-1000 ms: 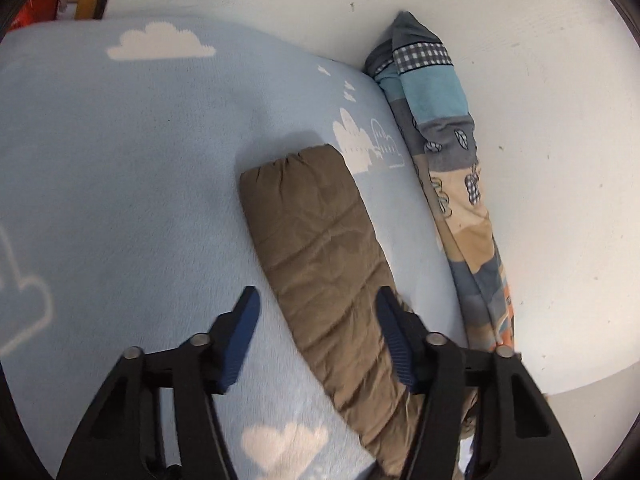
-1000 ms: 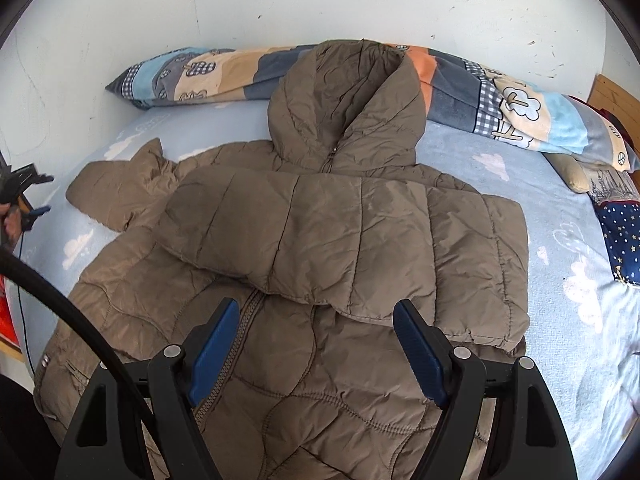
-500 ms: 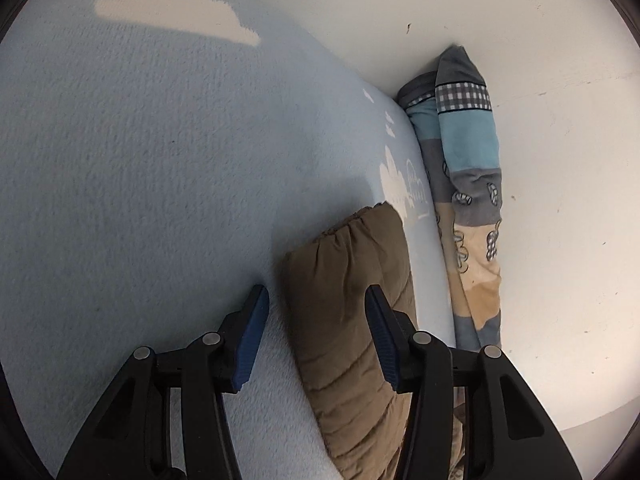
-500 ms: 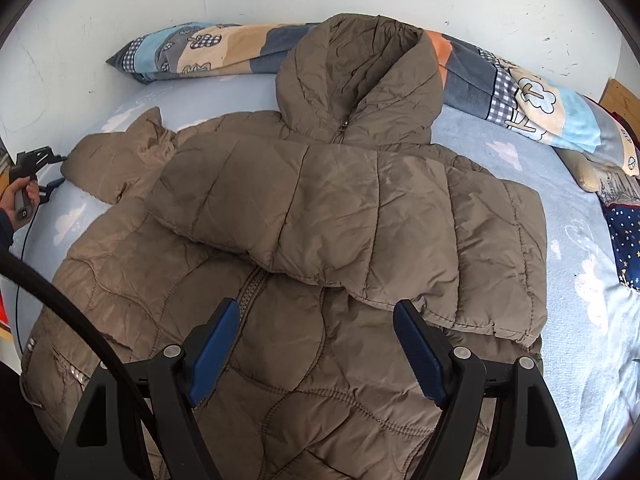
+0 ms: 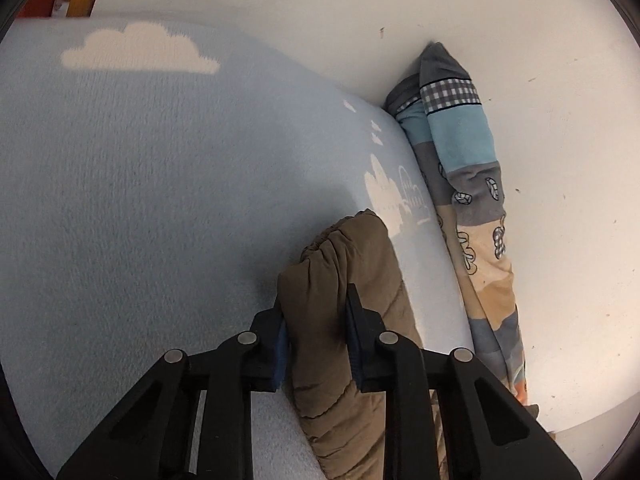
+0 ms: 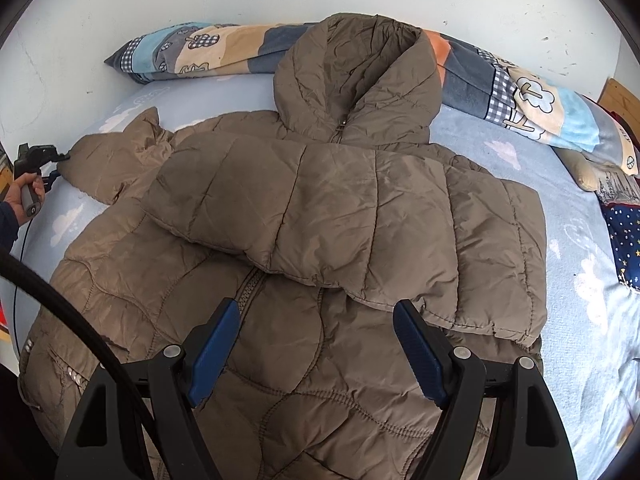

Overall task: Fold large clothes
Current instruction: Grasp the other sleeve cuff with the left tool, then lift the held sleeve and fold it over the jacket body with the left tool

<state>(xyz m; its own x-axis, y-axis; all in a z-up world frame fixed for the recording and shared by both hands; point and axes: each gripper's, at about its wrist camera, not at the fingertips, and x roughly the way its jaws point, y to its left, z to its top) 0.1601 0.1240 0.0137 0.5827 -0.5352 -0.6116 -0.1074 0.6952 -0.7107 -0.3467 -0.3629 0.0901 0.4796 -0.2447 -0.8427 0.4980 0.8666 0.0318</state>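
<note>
Left gripper (image 5: 314, 312) pinches the jacket (image 6: 320, 240) sleeve cuff (image 5: 340, 256); right gripper (image 6: 316, 344) hovers spread above the jacket body.
Jacket lies on the cloud-print blanket (image 5: 140, 200), other sleeve folded across chest; patchwork pillow (image 6: 520, 88) along wall behind hood.

The lower part of the brown puffer jacket (image 6: 320, 240) is cut off by the bottom edge and hidden behind the right tongs (image 6: 316, 354). The left tongs (image 5: 314, 334) cover part of the sleeve (image 5: 344, 280).
</note>
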